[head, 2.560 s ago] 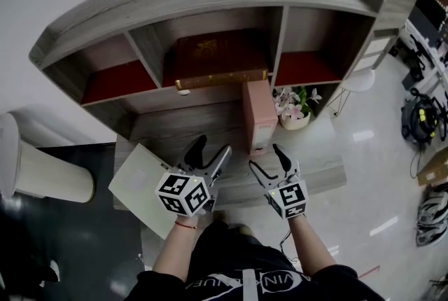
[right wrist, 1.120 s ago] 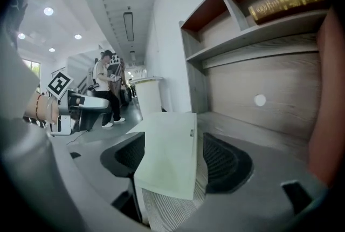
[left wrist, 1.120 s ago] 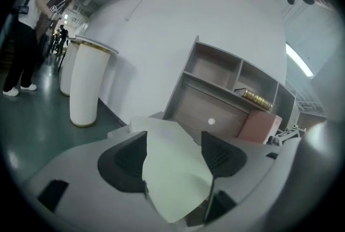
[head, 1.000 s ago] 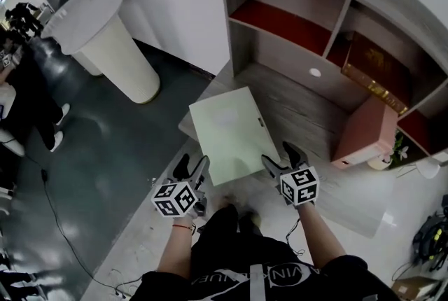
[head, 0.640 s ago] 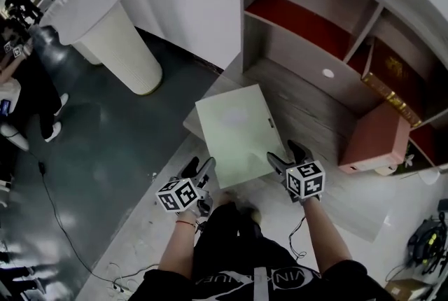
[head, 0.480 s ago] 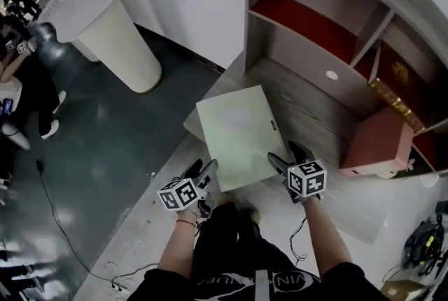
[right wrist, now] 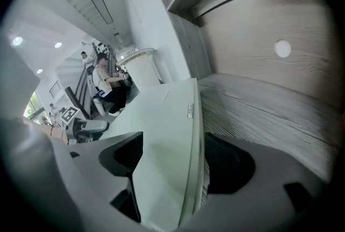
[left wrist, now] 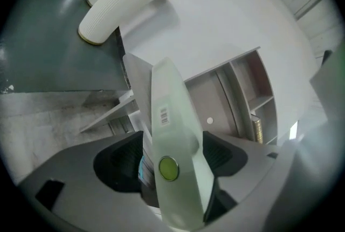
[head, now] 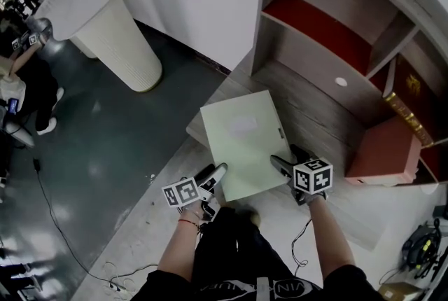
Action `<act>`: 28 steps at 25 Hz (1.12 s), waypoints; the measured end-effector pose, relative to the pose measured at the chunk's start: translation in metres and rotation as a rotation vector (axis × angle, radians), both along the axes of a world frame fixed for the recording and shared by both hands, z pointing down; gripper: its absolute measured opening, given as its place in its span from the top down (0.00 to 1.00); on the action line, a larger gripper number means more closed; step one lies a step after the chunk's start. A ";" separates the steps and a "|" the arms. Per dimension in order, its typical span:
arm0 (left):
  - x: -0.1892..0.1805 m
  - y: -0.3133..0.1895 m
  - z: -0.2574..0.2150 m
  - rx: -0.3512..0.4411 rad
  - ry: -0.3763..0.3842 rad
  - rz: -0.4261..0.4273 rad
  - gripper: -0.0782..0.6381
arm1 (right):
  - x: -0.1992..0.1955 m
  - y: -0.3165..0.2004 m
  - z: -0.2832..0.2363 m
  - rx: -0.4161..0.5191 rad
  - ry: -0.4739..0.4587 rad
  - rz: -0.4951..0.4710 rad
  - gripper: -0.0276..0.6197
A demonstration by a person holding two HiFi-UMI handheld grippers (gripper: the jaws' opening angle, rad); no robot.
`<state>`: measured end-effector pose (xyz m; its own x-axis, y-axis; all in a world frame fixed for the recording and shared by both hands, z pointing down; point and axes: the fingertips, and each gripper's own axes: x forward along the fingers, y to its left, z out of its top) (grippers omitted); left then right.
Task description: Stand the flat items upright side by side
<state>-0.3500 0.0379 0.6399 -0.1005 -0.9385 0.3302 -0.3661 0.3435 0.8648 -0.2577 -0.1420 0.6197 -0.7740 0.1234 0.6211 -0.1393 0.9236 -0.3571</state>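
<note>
Folder (head: 245, 138), pale green, flat and rectangular, lies face-up over the near left corner of the table (head: 315, 114), with its near end reaching past the table's edge. Whether it rests on the wood or is raised slightly cannot be told.

Left gripper (head: 214, 173): pinching the folder's near left corner. The left gripper view shows the folder edge-on between both pads, with a round green stud and a small barcode sticker on it.

Right gripper (head: 285, 157): pinching the near right corner, one pad on top and one beneath.

Pink box (head: 385, 152): stands upright on the table, to the right of the folder and apart from it.

Shelf unit (head: 318, 30): grey wood, at the back of the table, its compartments lined in red. One holds a dark red book (head: 406, 93) with a gold edge.

White ribbed pedestal (head: 105, 19): stands on the dark floor (head: 91, 152), well to the left.
</note>
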 end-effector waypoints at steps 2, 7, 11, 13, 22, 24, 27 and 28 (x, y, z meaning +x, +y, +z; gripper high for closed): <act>0.001 -0.004 0.001 0.021 0.039 0.003 0.43 | -0.001 0.001 0.004 -0.004 0.015 0.003 0.39; 0.007 -0.016 0.004 0.018 0.054 0.045 0.43 | -0.004 0.003 0.010 -0.054 0.024 0.022 0.38; 0.013 -0.022 0.009 0.035 0.092 0.038 0.43 | -0.002 0.004 0.011 -0.022 0.029 -0.004 0.40; 0.016 -0.021 0.009 0.030 0.082 0.046 0.43 | -0.001 0.008 0.011 -0.004 0.039 -0.024 0.41; 0.040 0.003 0.012 0.052 0.119 0.154 0.42 | 0.015 0.029 0.012 0.022 0.032 -0.085 0.42; 0.046 0.008 0.013 0.053 0.125 0.186 0.42 | 0.018 0.033 0.011 0.026 0.033 -0.097 0.42; 0.050 0.011 0.014 0.070 0.146 0.210 0.42 | 0.021 0.038 0.011 0.031 0.035 -0.105 0.42; 0.050 0.011 0.014 0.078 0.153 0.209 0.42 | 0.022 0.039 0.011 0.033 0.037 -0.106 0.42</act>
